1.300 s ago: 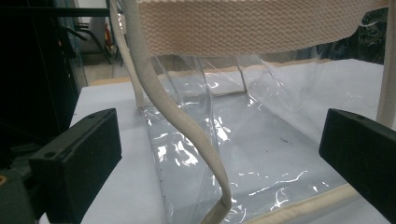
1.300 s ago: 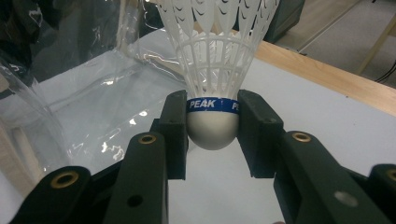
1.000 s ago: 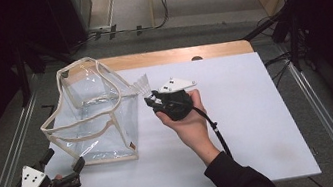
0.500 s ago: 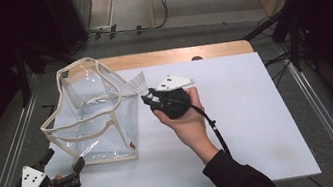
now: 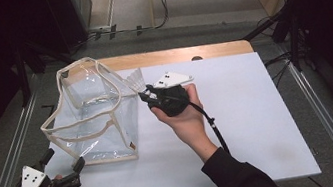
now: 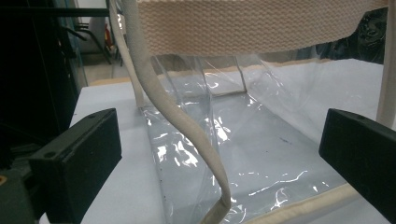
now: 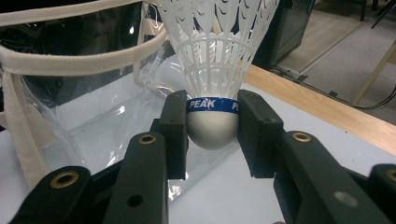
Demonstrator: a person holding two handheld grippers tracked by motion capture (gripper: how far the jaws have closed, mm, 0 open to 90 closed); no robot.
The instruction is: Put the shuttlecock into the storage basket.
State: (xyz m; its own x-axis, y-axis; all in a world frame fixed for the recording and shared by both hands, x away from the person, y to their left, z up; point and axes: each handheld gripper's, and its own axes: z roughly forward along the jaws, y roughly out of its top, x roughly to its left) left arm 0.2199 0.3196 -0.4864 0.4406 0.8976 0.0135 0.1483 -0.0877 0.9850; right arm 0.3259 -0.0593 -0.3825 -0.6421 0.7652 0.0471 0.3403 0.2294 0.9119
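From above, the right gripper (image 5: pixel 147 96) holds a shuttlecock (image 5: pixel 136 81) at the rim of the clear bag (image 5: pixel 92 118) on the table (image 5: pixel 248 111); the left gripper (image 5: pixel 64 163) waits by the bag's near corner. Its own view shows jaws spread wide, facing the bag (image 6: pixel 243 140). The right view has jaws pinching the shuttlecock (image 7: pixel 212 93) by its cork; probably light, with fragile feathers, so the cork seems the safe hold.

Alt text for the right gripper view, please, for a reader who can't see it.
The right gripper's two black jaws clamp the rounded white cork base of a white plastic shuttlecock with a blue "PEAK" band. Behind it stands a clear plastic bag with cream fabric trim on a white table.
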